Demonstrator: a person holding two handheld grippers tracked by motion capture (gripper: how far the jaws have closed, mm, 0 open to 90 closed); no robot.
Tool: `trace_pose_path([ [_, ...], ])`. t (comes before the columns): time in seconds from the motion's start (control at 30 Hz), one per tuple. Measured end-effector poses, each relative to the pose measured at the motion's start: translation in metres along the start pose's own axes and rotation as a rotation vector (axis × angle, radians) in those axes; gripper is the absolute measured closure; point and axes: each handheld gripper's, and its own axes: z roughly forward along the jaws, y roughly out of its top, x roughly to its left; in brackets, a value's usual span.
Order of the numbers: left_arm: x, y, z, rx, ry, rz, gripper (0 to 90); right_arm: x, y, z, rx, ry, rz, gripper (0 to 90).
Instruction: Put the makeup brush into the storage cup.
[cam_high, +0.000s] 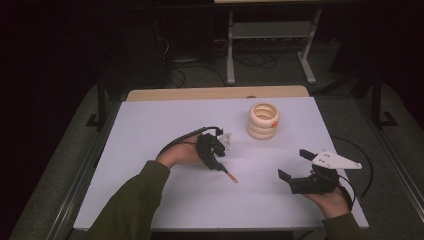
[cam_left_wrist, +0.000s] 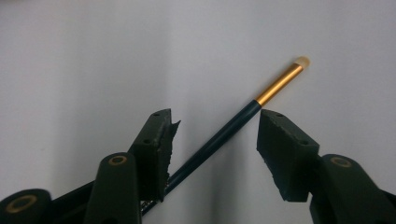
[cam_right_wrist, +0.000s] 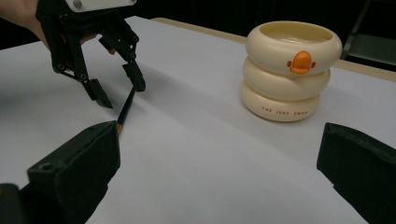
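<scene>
**Kid:** Where is the pencil (cam_left_wrist: 219, 137)?

**Helper:** It lies flat on the white table (cam_high: 165, 200), right between the two black jaws of the left gripper (cam_high: 218, 160). In the left gripper view, the dark stick comes up from the bottom and points to about 1 o'clock. The gold band and the pale eraser tip are at the far end.

**Kid:** Is the gripper holding it?

**Helper:** Not yet, I think. The jaws stand about half open. One jaw is very close to the stick, maybe touching, and the other has a gap next to it. Nothing looks squeezed.

**Kid:** What about the other hand?

**Helper:** The right gripper (cam_high: 296, 164) sits near the table's front edge, at about 3 o'clock from the pencil in the high view. Its jaws are wide open and hold nothing. The left one is much nearer, so I think the left one does the grab.

**Kid:** What must it get right?

**Helper:** The jaws should close across the stick, not along it.

**Kid:** And farther back?

**Helper:** A cream pot (cam_right_wrist: 290, 70) made of three fat rings, at about 1 o'clock from the pencil in the high view. It has an orange duck picture. The small words look like "THE JUDY SWAN", but I am not sure.
</scene>
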Motion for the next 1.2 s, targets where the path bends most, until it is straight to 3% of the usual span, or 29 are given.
trace_pose_path([
  [0.43, -0.003, 0.002, 0.006, 0.038, -0.033, 0.038, 56.8, 0.0, 0.0, 0.0, -0.004, 0.002, 0.005, 0.0],
  [1.2, -0.004, 0.001, 0.014, 0.072, -0.053, 0.052, 66.6, -0.001, 0.0, -0.001, -0.009, 0.001, 0.008, 0.0],
])
